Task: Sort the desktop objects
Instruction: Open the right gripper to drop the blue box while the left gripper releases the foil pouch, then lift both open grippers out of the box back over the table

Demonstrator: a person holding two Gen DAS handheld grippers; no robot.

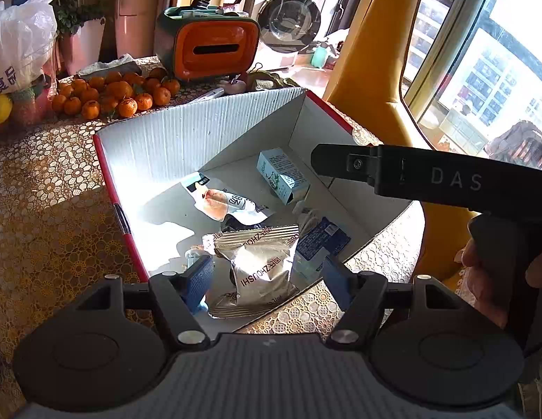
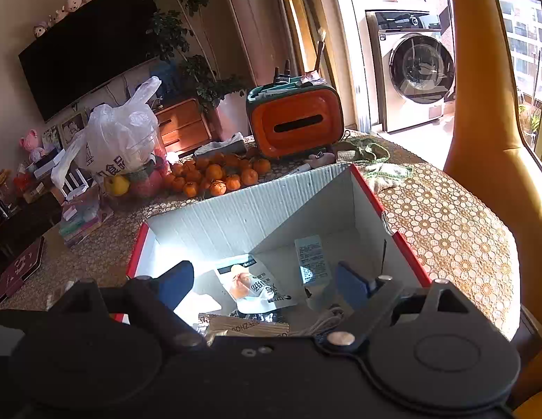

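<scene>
We hold our left hand-held gripper [image 1: 267, 272] released and tilted down over the box [image 1: 187, 129] on the table [image 1: 44, 181], above a silver snack packet [image 1: 260, 265] lying inside. Our right hand-held gripper [image 2: 264, 282] also hangs released, empty, over the box.

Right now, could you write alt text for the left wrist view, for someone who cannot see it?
An open left gripper hovers over a red-edged cardboard box holding a silver snack packet, a small teal carton and other wrappers. Behind the box, on a lace-patterned table, sit a pile of tangerines and an orange organizer.
</scene>
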